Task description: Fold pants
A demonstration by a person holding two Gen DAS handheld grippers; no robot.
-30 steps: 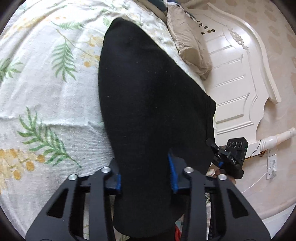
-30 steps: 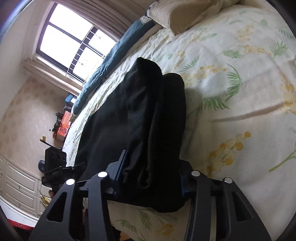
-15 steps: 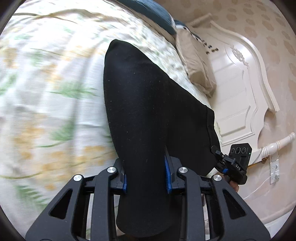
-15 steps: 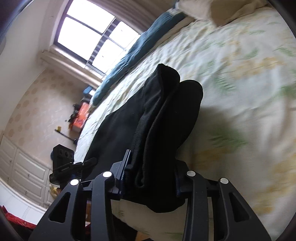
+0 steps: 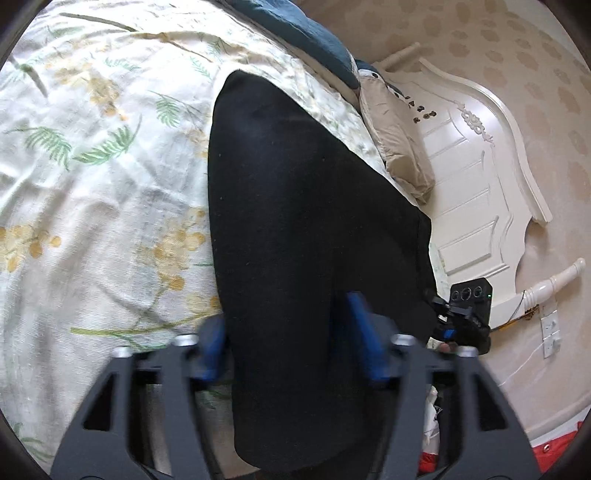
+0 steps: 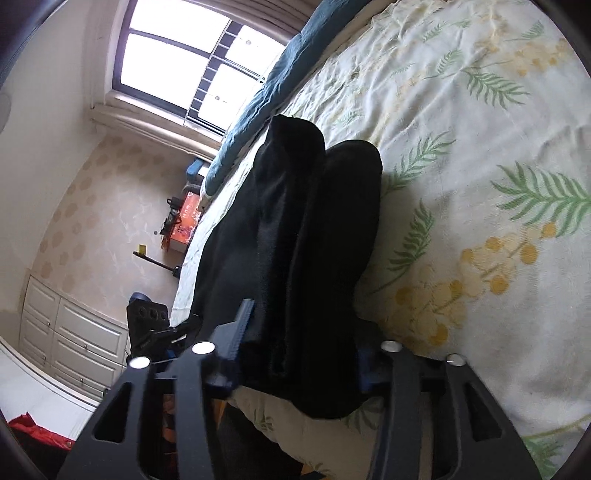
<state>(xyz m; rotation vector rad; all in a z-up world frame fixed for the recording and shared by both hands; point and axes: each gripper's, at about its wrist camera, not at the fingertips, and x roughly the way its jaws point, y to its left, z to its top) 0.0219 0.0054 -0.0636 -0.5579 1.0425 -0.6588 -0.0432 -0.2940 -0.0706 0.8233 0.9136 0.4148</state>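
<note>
**Pants lie flat on the bed, both grippers let go**

Pants are black and lie spread on the floral sheet, near the bed's edge on my side. Their near end droops a little over that edge. In the left wrist view they taper away from me toward the blue quilt at the far edge. In the right wrist view two folded layers stand up as rounded humps, side by side.

My left gripper has just been opening. Its blue pads stand clear on either side of the cloth, which lies between them, not pinched. My right gripper has also just been opening. The pants' end rests between its jaws; the left pad sits just beside the fabric, and I see no squeeze, so I call it released.

A tan pillow lies at the bed's right edge by the white headboard. Each camera sees the other gripper off the bed's near corner. A window glows beyond the far edge.
</note>
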